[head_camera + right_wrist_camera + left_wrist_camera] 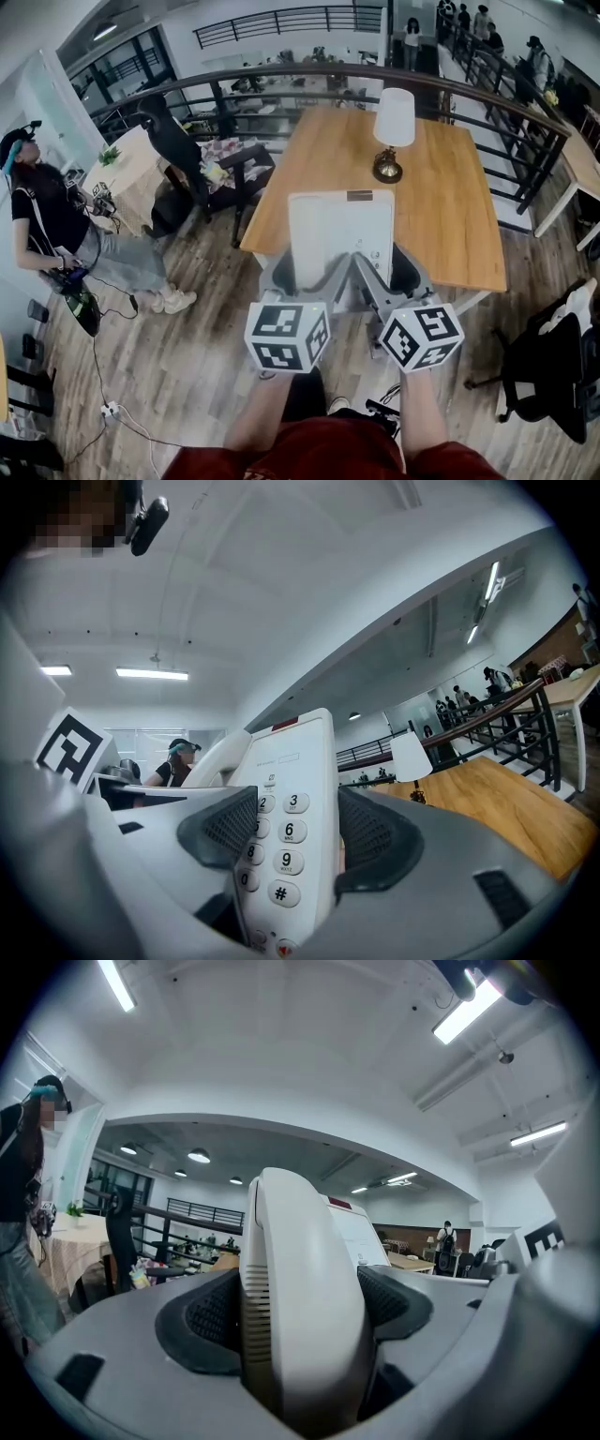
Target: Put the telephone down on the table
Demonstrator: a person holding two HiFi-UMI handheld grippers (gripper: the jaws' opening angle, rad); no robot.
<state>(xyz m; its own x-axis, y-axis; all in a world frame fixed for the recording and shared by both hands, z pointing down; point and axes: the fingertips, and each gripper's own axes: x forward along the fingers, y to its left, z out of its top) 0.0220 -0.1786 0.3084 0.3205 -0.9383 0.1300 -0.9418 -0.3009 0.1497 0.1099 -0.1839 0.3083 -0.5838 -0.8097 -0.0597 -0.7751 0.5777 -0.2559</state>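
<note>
A white telephone (340,239) hangs in the air over the near edge of the wooden table (450,202), tipped up so that its flat underside faces me. My left gripper (302,274) is shut on its left, handset side, and the handset (300,1297) fills the gap between the dark pads (208,1316). My right gripper (382,272) is shut on the right side. There the keypad (286,841) shows between the jaws, with the table (497,799) lying beyond it. The phone hides the fingertips in the head view.
A table lamp (392,131) with a white shade stands in the middle of the table, beyond the phone. A black office chair (553,366) is at the right. A person (56,225) stands at the left, near a round table (127,164). A railing (309,80) runs behind.
</note>
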